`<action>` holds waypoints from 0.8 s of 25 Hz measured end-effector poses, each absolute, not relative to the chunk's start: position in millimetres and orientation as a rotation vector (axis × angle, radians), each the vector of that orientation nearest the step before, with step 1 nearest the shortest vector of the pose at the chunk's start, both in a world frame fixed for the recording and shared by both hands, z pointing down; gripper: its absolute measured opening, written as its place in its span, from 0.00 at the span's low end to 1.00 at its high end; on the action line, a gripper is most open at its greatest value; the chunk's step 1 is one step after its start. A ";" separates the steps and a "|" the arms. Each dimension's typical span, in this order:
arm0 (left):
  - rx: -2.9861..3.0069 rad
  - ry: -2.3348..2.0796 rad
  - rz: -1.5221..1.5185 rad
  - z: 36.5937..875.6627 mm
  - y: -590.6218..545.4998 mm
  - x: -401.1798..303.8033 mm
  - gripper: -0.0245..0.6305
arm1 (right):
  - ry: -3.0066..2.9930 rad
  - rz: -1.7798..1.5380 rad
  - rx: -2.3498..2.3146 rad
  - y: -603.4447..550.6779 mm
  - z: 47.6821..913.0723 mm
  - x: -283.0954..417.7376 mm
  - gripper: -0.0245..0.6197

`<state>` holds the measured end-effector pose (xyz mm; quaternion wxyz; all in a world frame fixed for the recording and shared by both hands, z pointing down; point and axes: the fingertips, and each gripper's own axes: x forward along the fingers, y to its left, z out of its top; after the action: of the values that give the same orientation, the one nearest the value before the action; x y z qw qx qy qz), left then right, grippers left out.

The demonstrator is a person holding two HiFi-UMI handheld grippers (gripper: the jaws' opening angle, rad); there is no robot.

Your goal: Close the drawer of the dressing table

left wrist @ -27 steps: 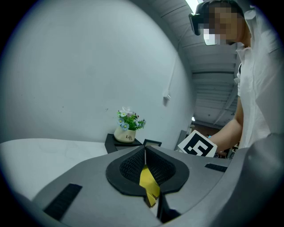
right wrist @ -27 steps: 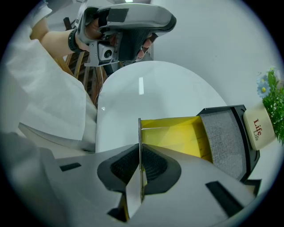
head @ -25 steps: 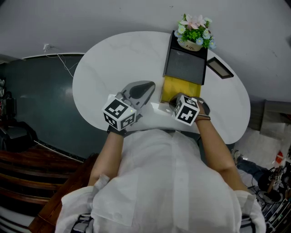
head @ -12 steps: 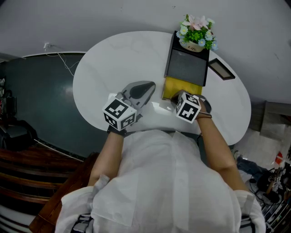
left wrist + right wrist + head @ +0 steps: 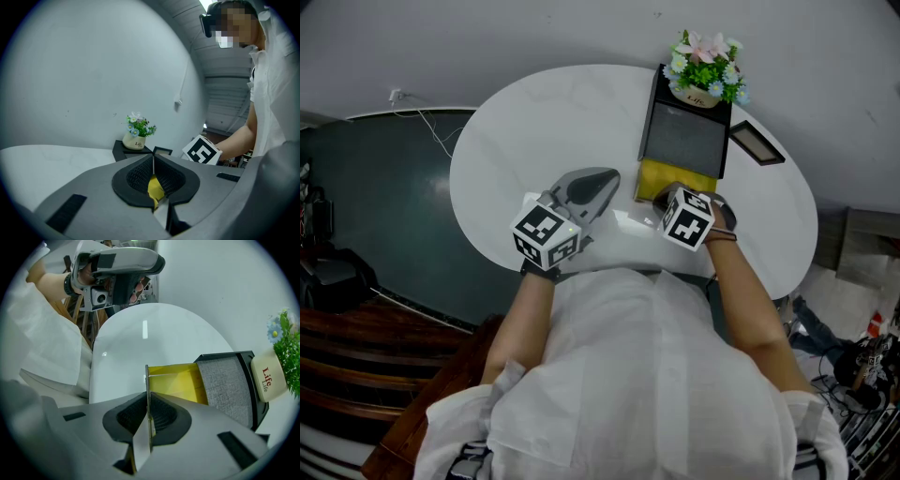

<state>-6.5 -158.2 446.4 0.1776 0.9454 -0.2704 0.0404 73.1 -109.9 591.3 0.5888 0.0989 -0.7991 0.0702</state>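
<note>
**White table (image 5: 516, 122), yellow drawer (image 5: 670, 176) not yet shut**

Standing on it is the small black dressing box (image 5: 682, 136), and the drawer is sticking out of its near side toward the person. The right gripper (image 5: 147, 401) is gripping the drawer's thin front panel, jaws clenched on it. The left gripper (image 5: 153, 171) is hovering alongside, clenched on nothing. Judging by the exposed yellow, most of the push is remaining.

In the head view the right gripper (image 5: 673, 204) covers the near end of the yellow open drawer (image 5: 670, 176), its jaws hidden under its own marker cube; the small dark rectangular frame (image 5: 755, 141) beside the black fabric-topped box (image 5: 682, 136) is too small to tell; the right gripper view's edge cuts off the potted flowers (image 5: 281, 348).
</note>
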 end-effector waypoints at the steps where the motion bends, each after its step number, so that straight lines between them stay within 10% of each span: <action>1: 2.675 -0.766 0.115 446.3 -158.2 -6.9 0.07 | -1.860 0.162 0.234 -110.9 591.2 73.3 0.07; 20: 2.669 -0.772 0.114 446.1 -157.9 -9.3 0.07 | -1.843 0.127 0.287 -131.0 591.3 78.1 0.07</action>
<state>-9.3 -157.9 446.1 0.1796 0.9442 -0.2732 0.0405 78.1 -131.0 591.3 0.5941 0.1234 -0.7930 0.0548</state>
